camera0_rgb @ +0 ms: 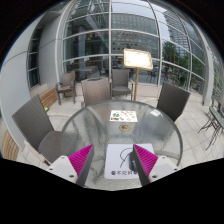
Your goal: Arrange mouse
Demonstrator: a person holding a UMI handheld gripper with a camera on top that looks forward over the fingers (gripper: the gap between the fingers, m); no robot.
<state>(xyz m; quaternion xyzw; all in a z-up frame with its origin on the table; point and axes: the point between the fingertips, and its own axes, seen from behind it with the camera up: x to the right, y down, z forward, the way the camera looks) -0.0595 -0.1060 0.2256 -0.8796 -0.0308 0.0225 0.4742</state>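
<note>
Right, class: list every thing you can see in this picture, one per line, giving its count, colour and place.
Table: one, round, clear glass top, just ahead of the fingers.
Mat: one, white with dark print, on the table between the fingers.
Card: one, white with a dark picture, on the table's far side.
Chairs: about five, grey, around and beyond the table.
Sign stand: one, pale board, behind the chairs.
Glass wall: one, grey frames, at the back.
No mouse is visible.
Gripper: one, magenta pads, open over the mat.
</note>
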